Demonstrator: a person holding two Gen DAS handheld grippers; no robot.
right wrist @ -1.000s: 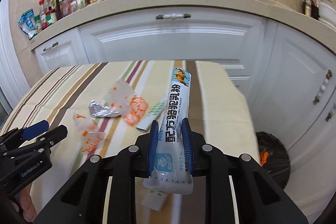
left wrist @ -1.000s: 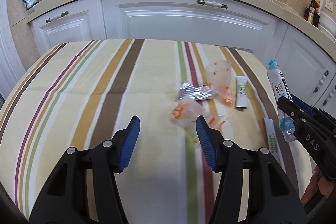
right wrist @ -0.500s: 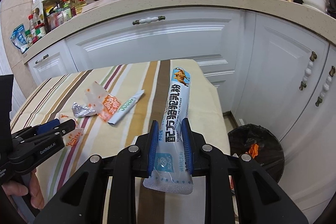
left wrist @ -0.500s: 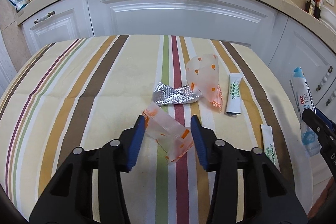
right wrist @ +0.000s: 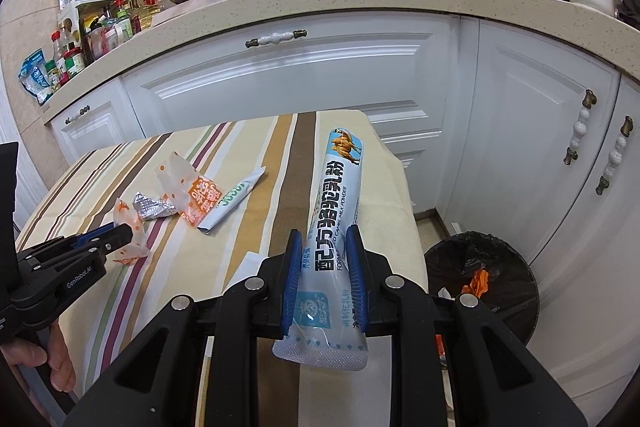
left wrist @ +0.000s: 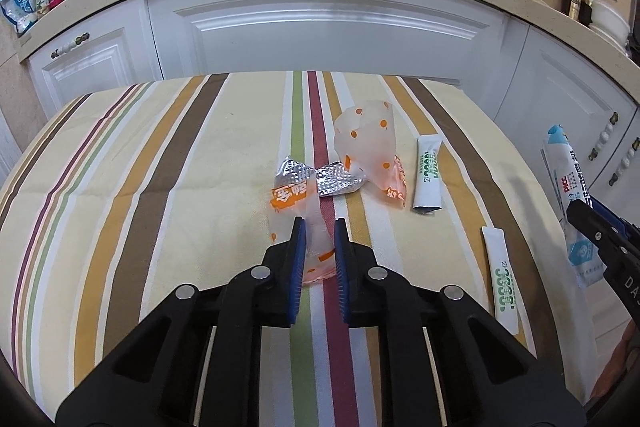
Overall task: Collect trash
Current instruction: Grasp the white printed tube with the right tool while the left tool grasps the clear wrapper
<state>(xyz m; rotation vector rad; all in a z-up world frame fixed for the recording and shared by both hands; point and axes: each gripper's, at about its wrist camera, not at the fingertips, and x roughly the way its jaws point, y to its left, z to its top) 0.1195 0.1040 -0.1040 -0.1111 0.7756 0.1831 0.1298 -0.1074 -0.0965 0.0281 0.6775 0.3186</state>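
Pinching a clear wrapper (left wrist: 311, 227) printed with orange, the left gripper (left wrist: 319, 227) has just been closing its fingers, and the blue pads now press the crumpled film between them at the near middle of the striped surface (left wrist: 160, 187). Just beyond it lies a crumpled foil scrap (left wrist: 334, 181), touching a second clear wrapper with orange dots (left wrist: 370, 147) that stands up a little to the right. Right of that lies a white sachet with green print (left wrist: 428, 173), and nearer the right edge a second, slimmer white sachet (left wrist: 502, 275). The right gripper (right wrist: 325, 259) has its fingers clamped on a long light-blue milk powder sachet (right wrist: 336, 211), which points away from it over the right edge of the surface, its lower sealed end hanging out below the pads. On the floor to the right, beside the white cabinets (right wrist: 540, 131), stands a bin lined with a black bag (right wrist: 492, 267), with an orange scrap (right wrist: 478, 281) inside. A hand (right wrist: 36, 363) grips the left tool's handle at the lower left of the right view.
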